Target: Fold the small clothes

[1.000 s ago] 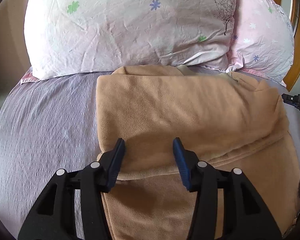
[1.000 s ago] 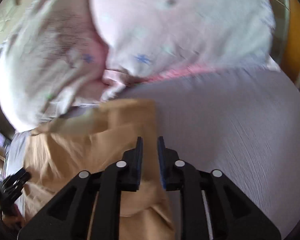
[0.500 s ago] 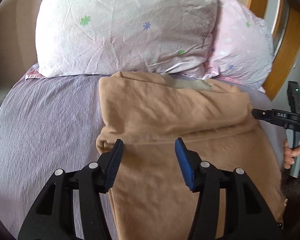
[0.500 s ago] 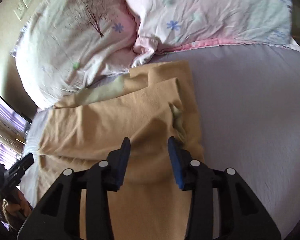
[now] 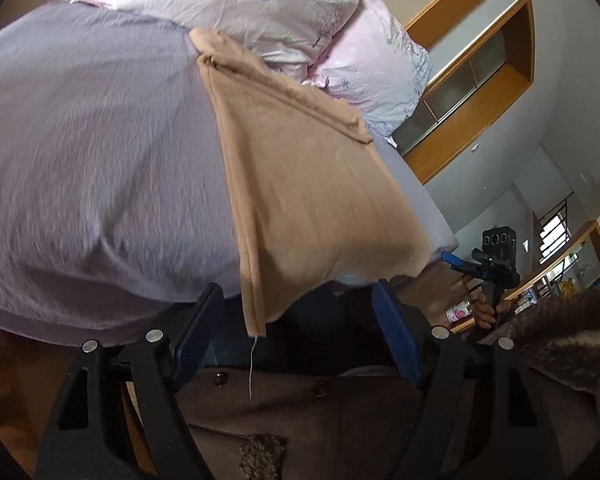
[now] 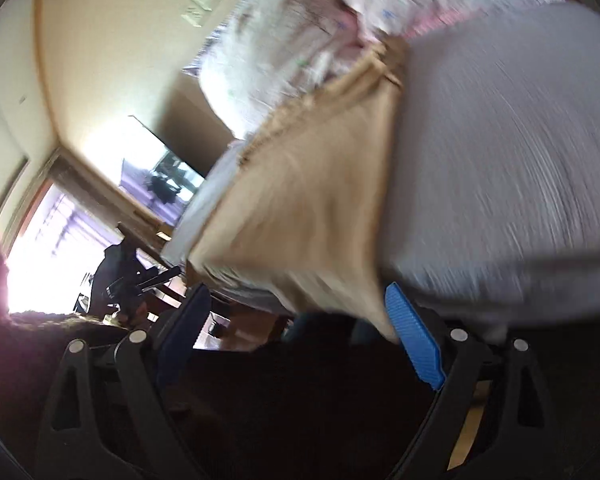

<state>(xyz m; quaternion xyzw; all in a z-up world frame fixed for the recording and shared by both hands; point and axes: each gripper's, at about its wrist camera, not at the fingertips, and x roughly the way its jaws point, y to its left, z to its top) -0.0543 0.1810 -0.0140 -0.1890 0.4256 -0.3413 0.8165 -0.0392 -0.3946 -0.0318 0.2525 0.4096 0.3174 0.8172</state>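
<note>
A tan folded garment (image 5: 308, 184) lies on the lilac bed sheet (image 5: 92, 168), its near end hanging over the bed's front edge. It also shows, blurred, in the right wrist view (image 6: 312, 208). My left gripper (image 5: 296, 324) is open and empty, pulled back off the bed below the garment's hanging corner. My right gripper (image 6: 296, 320) is open and empty, also back past the bed edge, its right blue pad close to the garment's lower corner. The right gripper shows in the left wrist view (image 5: 488, 264), held in a hand beside the bed.
Two floral pillows (image 5: 260, 4) lie at the bed's head behind the garment. A wooden headboard and shelf (image 5: 472, 80) stand to the right. My brown coat (image 5: 340, 420) fills the lower left wrist view. A bright window (image 6: 60, 248) is at left in the right wrist view.
Both grippers have drawn back from over the garment to beyond the bed's front edge and tilted. The right gripper opened from shut. The garment stays folded on the bed.
</note>
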